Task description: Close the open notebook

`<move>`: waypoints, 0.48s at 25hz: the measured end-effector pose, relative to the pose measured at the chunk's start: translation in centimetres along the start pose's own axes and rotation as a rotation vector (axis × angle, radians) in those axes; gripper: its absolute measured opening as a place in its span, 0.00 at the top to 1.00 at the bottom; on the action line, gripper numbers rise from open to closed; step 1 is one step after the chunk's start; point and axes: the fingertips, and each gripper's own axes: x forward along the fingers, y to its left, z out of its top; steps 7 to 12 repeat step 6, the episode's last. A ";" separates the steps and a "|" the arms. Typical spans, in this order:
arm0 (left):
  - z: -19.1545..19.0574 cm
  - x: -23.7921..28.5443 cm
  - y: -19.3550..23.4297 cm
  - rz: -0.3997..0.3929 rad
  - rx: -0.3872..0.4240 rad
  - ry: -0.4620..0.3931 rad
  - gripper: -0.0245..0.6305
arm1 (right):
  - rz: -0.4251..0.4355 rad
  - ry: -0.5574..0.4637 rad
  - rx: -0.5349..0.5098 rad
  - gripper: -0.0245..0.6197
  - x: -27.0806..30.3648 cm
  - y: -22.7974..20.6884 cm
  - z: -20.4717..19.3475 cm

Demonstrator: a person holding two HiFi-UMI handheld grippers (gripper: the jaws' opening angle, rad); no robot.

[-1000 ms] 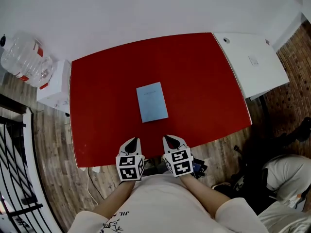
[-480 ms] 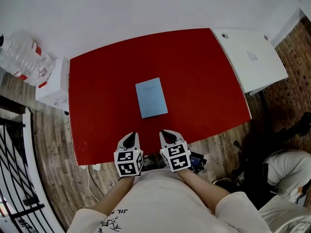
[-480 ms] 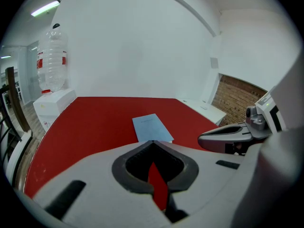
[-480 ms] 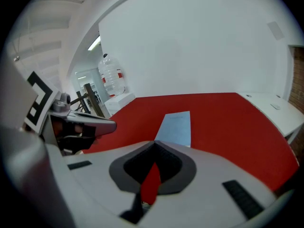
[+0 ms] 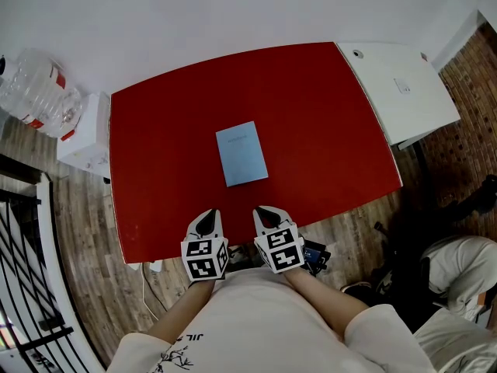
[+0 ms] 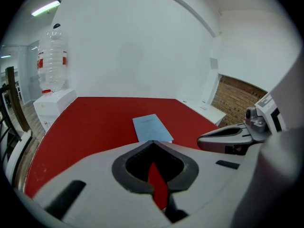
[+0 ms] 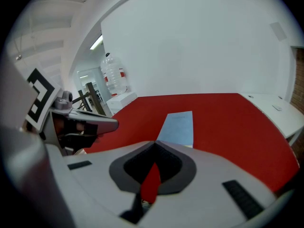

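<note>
Head view: notebook lies shut, both your grippers closed and empty

From above you see the whole red table (image 5: pixel 155 169). The pale blue notebook (image 5: pixel 241 154) lies flat near its middle with the cover down, well apart from your left gripper (image 5: pixel 208 222) and right gripper (image 5: pixel 266 217) at the near edge. Only this view takes in the white desk (image 5: pixel 396 92) against the table's right end.

Your left gripper view adds a brick wall (image 6: pixel 237 101) and shows its jaws meeting at the tips with nothing between them. Your right gripper view shows the same pinched, empty jaws (your other gripper sits at its left edge).

The cover's faint line of print is too small to read, and so is the red label on the water bottle (image 5: pixel 35 92)
</note>
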 end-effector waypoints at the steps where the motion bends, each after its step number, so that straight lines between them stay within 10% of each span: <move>1: 0.0 -0.1 0.1 0.000 0.001 -0.001 0.95 | 0.004 -0.001 -0.001 0.96 0.0 0.1 0.0; 12: -0.2 -0.4 -0.1 0.003 0.016 -0.003 0.95 | 0.017 -0.001 -0.005 0.96 -0.1 0.6 -0.2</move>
